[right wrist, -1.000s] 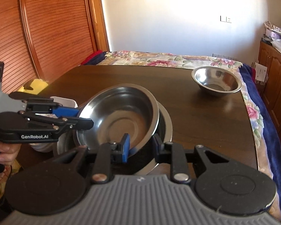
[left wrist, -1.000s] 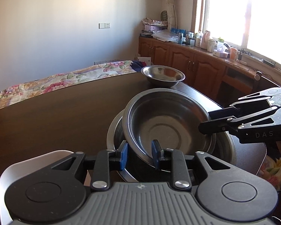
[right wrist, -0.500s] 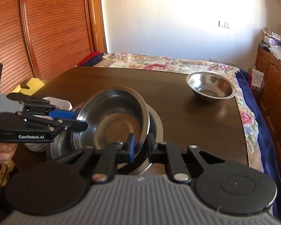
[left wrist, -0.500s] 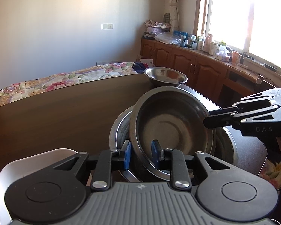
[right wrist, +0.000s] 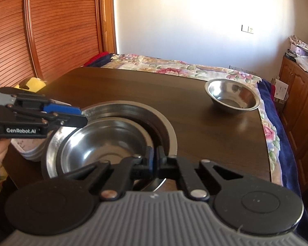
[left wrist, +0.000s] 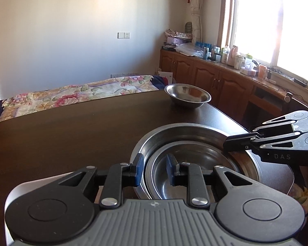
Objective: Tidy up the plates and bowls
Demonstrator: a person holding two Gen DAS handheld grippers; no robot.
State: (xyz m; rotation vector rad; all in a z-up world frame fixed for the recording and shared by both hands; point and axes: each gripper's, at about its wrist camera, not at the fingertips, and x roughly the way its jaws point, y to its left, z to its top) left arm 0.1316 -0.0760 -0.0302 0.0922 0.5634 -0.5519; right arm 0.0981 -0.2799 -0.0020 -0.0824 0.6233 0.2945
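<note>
From the left wrist view, a smaller steel bowl [left wrist: 195, 164] is seen nested level inside a larger steel bowl [left wrist: 195, 131], both mouths facing up, on the dark wooden worktop [left wrist: 71, 133]. Being round, neither bowl has a long axis to speak of. The left gripper [left wrist: 154, 171] is parted, its blue pads straddling the near rims of the two bowls without pressing on them: one pad outside the larger bowl, the other inside the smaller one. Half a second ago the inner bowl was tilted steeply toward this camera; it now lies flat. The right gripper [left wrist: 236, 145] reaches in from the right over the far rim. A third steel bowl [left wrist: 187, 95] stands upright, well apart, near the far edge of the worktop (its inside catches the window light).

From the right wrist view, the same nested pair is seen: the smaller bowl [right wrist: 104, 145], shiny and dull-grey at its base, sits within the larger bowl [right wrist: 166, 131]. The right gripper [right wrist: 155, 161] is drawn nearly together at the near rim of the stack; whether metal is pinched between the pads cannot be told. In the earlier frame the rim it held stood raised. The left gripper [right wrist: 76, 115] enters from the left, above the opposite rim. The third bowl [right wrist: 232, 96] rests near the right edge of the worktop [right wrist: 215, 139]. A white dish [right wrist: 28, 151] is partly visible beside the stack, under the left gripper.
</note>
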